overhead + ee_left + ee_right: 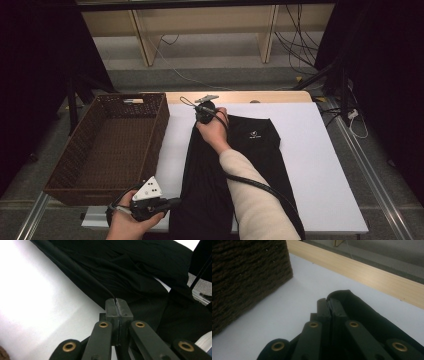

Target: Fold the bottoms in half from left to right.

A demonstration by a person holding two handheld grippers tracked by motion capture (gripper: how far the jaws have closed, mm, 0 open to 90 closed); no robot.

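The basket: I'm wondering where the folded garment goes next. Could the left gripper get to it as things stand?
Probably yes. The basket stands open-topped just beside the left gripper, nothing between them. But that gripper is shut on the black garment's edge, so the cloth would come along.

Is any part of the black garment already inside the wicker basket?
No: in the high view the wicker basket holds no cloth, and the black garment lies wholly on the white table beside it.

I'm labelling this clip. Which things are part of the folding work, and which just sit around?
In use: black garment, pinched by left gripper and right gripper; white table top.
Idle: wicker basket, floor cables.
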